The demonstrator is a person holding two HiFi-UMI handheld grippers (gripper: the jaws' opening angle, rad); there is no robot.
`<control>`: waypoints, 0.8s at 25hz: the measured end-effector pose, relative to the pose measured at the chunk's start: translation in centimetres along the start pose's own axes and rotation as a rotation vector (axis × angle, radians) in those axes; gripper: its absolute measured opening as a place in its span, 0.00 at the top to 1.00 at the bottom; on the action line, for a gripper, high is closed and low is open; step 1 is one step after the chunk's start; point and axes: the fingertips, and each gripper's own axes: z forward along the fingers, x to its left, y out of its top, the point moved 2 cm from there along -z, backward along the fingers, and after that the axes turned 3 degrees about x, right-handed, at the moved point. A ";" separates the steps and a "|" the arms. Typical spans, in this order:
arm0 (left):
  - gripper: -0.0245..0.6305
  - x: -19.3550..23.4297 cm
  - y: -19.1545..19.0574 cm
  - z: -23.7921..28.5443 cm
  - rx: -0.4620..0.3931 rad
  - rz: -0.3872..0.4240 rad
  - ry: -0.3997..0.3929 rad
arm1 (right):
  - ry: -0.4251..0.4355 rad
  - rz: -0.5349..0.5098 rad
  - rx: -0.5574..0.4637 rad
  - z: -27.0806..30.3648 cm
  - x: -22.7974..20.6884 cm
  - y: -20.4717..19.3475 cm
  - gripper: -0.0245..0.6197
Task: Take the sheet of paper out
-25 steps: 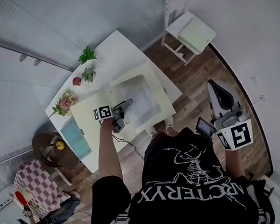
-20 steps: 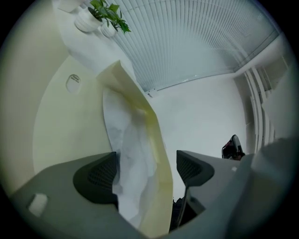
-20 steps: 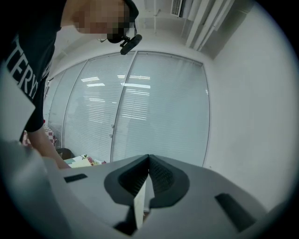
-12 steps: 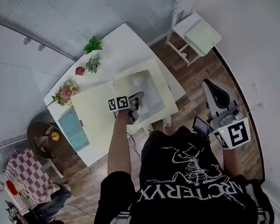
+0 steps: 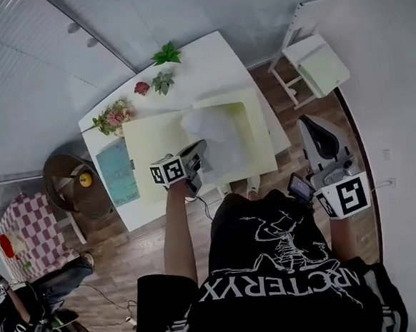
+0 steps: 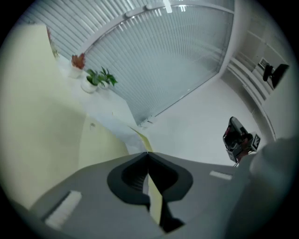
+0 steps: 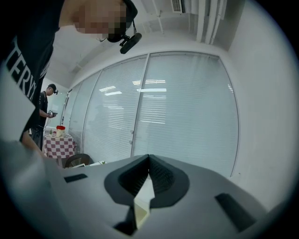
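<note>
Pinching what looks like the near edge of the sheet of paper (image 5: 216, 129), the left claw (image 6: 147, 154) has just closed its jaws flat together, and the white sheet runs right up to their tips. The right claw (image 7: 148, 158) is pressed together too, holding nothing, out to the side and well apart from the work.

Beyond the left claw the sheet lies rumpled and partly raised over the opening of a pale yellow folder (image 5: 145, 141), with the rest of it apparently inside. The folder rests on the white surface (image 5: 207, 61), with a teal pad (image 5: 117, 172) just beside it and small potted plants (image 5: 165, 55) at the far edge.

Nothing pins the folder down, so a pull may drag it along instead of freeing the sheet. A sharp tug against a caught corner could tear the paper. So thin a bite might also simply slip off.
</note>
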 end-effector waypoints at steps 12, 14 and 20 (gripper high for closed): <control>0.95 -13.0 8.6 -17.2 -0.444 0.457 0.263 | 0.094 0.006 -0.047 2.1 3.1 0.6 0.94; 0.95 -16.1 9.8 -17.7 -0.498 0.598 0.361 | 0.101 0.010 -0.062 2.6 3.6 1.0 0.95; 0.95 -21.8 11.7 -17.0 -0.613 0.854 0.540 | 0.091 0.027 -0.097 4.7 4.2 2.4 0.95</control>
